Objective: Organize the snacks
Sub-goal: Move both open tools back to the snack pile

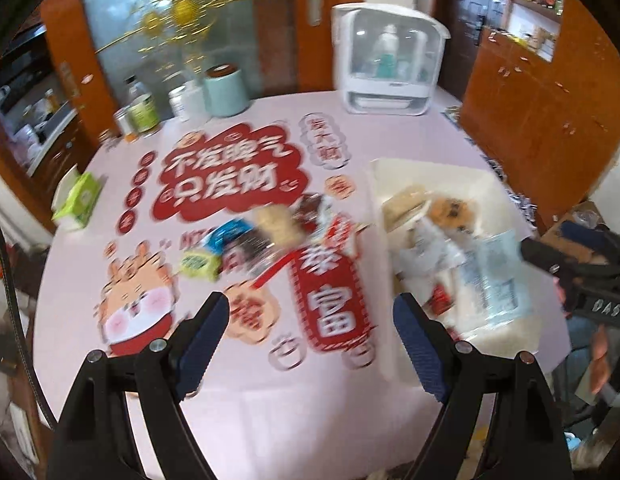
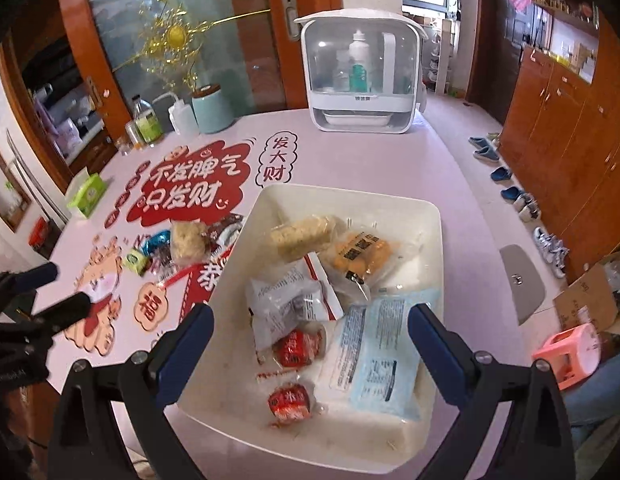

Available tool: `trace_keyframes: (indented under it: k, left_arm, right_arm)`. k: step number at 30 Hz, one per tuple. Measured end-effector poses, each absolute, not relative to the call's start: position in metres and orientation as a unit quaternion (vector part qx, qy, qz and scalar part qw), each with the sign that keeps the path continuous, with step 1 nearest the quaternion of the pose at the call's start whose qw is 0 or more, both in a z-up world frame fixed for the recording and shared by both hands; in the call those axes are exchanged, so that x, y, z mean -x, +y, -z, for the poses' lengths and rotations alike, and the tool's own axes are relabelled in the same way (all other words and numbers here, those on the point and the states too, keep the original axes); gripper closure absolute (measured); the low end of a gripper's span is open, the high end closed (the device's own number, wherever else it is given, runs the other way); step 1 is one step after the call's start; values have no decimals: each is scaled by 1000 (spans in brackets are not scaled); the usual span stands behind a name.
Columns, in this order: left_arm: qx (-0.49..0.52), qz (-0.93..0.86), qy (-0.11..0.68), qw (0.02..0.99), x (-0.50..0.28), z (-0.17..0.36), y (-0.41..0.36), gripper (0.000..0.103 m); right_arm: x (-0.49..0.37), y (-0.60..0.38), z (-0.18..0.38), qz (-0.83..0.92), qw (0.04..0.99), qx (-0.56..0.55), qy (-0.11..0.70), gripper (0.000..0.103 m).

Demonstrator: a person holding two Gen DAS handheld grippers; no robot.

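While both fingers (image 1: 310, 332) (image 2: 310, 344) gape empty, swinging fast toward loose snacks (image 1: 245, 244) risks scattering them off counter (image 1: 269, 380).

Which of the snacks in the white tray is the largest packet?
The flat light-blue packet at the near right of the white tray. It is far broader than the two small round red snacks beside it.

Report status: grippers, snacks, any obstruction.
Left gripper open, empty. Right gripper open, empty, over white tray. Several snacks in tray; loose snack pile on table left of it. Nothing in the way.
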State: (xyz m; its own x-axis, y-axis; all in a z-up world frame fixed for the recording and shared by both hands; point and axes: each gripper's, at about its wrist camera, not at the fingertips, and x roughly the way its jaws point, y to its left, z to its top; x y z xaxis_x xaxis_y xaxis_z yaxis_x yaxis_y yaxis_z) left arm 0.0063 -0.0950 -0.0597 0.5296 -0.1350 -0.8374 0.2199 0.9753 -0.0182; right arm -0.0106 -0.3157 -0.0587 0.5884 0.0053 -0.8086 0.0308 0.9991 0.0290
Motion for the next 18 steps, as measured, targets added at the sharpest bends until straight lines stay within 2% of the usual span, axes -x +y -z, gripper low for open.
trace_keyframes:
  k: [9, 15, 18]
  left_arm:
    - [-44, 60, 465, 882, -10, 51, -28, 20]
    - [-48, 53, 452, 889, -36, 47, 17, 19]
    - [-49, 56, 456, 887, -56, 55, 38, 15]
  right_arm:
    - [-2, -265, 51, -18, 900, -9, 435, 5]
    - [-25, -220, 56, -44, 897, -19, 440, 14]
    - [-41, -197, 63, -51, 891, -16, 450, 20]
